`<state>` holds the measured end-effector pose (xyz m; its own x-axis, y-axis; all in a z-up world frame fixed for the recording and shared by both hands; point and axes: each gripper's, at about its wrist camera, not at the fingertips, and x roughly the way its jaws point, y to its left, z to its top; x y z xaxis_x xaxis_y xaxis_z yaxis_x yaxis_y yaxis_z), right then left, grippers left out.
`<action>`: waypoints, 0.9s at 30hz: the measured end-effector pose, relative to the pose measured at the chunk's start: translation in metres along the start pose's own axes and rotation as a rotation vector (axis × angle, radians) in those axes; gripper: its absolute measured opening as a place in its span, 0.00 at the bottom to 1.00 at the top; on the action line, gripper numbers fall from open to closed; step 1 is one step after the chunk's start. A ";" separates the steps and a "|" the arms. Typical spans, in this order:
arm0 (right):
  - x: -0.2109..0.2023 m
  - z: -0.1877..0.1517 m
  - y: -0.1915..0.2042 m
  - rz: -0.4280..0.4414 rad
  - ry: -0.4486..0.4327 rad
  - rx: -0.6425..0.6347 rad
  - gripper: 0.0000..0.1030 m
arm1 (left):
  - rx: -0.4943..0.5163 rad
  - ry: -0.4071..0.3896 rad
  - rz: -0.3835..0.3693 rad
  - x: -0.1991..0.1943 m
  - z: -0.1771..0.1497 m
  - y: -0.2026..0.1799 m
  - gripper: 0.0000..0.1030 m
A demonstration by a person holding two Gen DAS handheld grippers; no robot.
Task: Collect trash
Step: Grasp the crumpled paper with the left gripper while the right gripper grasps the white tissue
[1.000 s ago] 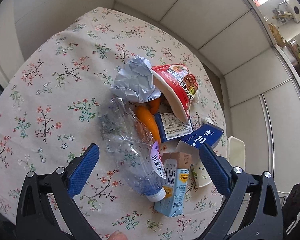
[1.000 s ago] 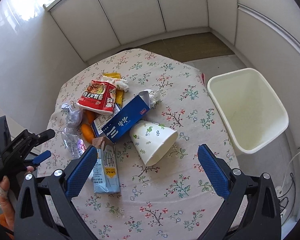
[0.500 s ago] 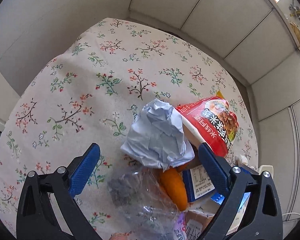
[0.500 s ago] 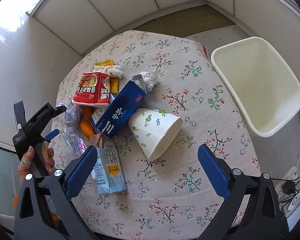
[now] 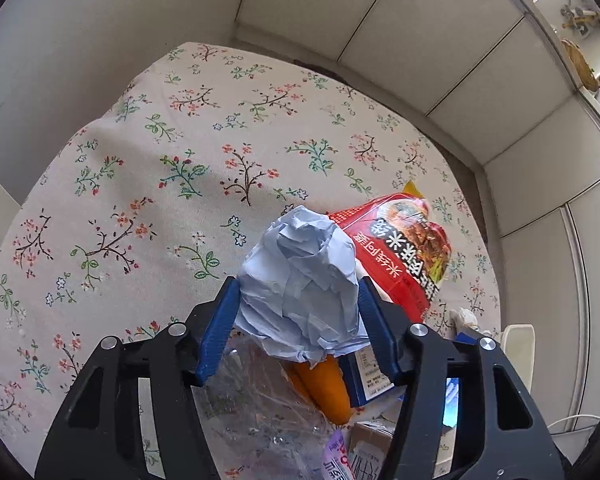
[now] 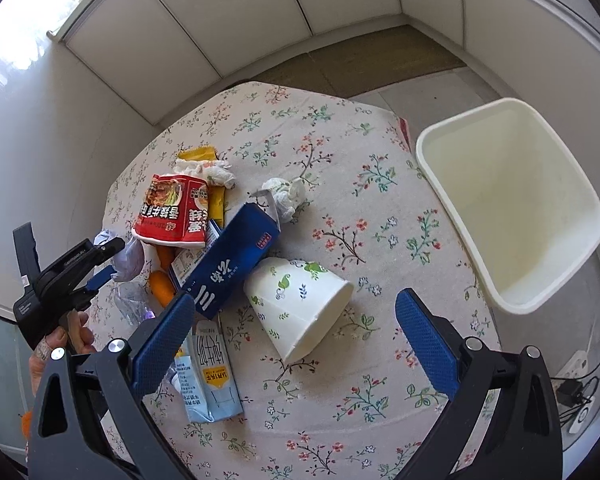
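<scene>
A crumpled pale-blue paper ball lies on top of the trash pile on the flowered tablecloth. My left gripper is closing on it, and both blue pads touch its sides. In the right wrist view that gripper sits at the pile's left edge, held by a hand. My right gripper hangs open above a tipped white paper cup, with nothing held. A white bin stands beside the table on the right.
The pile holds a red noodle packet, a dark-blue carton, a light-blue milk carton, a clear plastic bottle, an orange piece, tissues and a yellow wrapper. Walls stand close behind.
My left gripper moved forward from over the bottle to the paper ball and its jaws narrowed around it. The right gripper drifted a little closer over the cup and stayed open.
</scene>
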<state>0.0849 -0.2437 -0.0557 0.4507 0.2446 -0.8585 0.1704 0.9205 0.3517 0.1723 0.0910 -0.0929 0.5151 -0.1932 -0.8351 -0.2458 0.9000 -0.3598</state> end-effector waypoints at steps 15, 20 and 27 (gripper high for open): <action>0.105 0.112 0.082 0.021 0.086 -0.512 0.65 | 0.070 -0.163 -0.211 -0.120 -0.004 -0.025 0.56; 0.155 0.120 0.103 0.017 0.118 -0.682 0.55 | 0.102 -0.137 -0.180 -0.119 -0.005 -0.016 0.56; 0.195 0.120 0.121 0.084 0.185 -0.766 0.48 | 0.096 -0.098 -0.173 -0.112 -0.007 0.000 0.57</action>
<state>0.2979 -0.1213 -0.1357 0.2707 0.3074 -0.9123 -0.5385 0.8339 0.1212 0.1092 0.1097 -0.0018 0.6214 -0.3131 -0.7182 -0.0699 0.8909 -0.4489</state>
